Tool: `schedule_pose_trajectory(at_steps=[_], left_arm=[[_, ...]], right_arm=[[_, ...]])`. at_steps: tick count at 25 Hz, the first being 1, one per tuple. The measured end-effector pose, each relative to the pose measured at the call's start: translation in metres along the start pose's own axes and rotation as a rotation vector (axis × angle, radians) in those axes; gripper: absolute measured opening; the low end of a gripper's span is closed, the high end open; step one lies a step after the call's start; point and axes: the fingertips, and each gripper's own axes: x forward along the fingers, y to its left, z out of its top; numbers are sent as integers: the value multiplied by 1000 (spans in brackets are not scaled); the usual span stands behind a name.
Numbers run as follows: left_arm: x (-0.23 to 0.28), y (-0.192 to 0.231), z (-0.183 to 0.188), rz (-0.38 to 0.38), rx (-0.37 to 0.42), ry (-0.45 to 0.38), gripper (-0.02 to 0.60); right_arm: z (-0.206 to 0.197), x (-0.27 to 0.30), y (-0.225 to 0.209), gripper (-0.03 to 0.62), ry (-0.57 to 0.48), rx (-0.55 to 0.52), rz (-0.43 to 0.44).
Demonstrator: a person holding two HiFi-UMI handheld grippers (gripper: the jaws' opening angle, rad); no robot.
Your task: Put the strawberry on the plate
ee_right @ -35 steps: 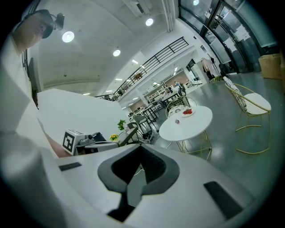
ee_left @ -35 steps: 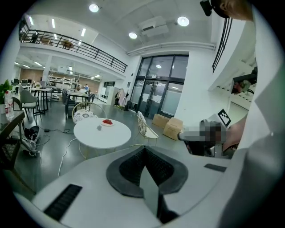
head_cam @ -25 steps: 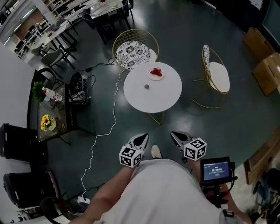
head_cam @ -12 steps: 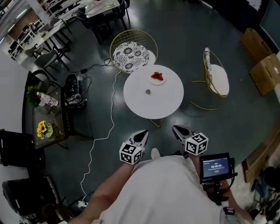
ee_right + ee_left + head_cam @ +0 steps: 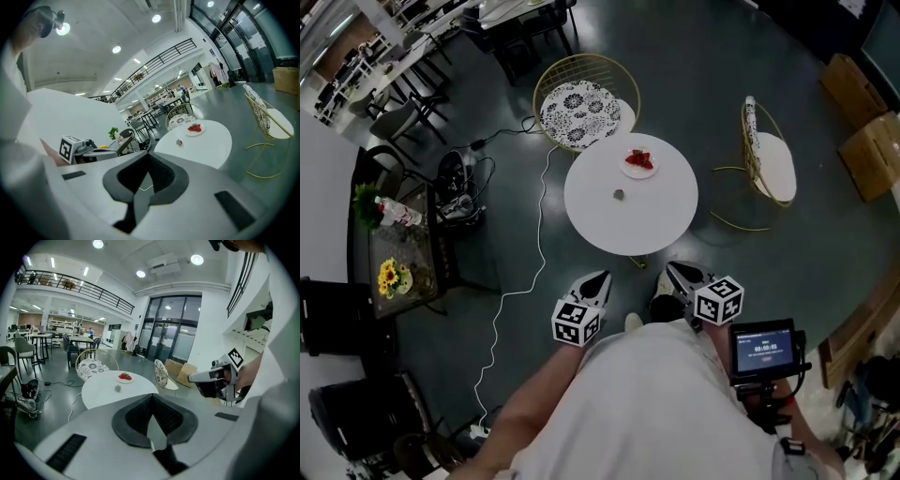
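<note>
Both grippers hang over the floor on the person's side of the round white table (image 5: 661, 223), well apart from it and touching nothing. The left gripper (image 5: 151, 399) has its fingers pressed fully together, with nothing between them. The right gripper (image 5: 149, 158) is the same, its pads meeting in a thin line and holding nothing. The strawberries (image 5: 638, 159) lie on the small plate (image 5: 626, 168) near the table's far edge. A small grey object (image 5: 619, 195) sits near the table's centre, just on the near side of the plate.
</note>
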Motion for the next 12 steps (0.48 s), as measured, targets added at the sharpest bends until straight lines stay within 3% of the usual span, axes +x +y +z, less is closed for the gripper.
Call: schedule_pose_trajectory(at_steps=[12], left_arm=[[49,47,26,66,-53,13,6]], right_arm=[[55,78,-38,8,54,-50,140]])
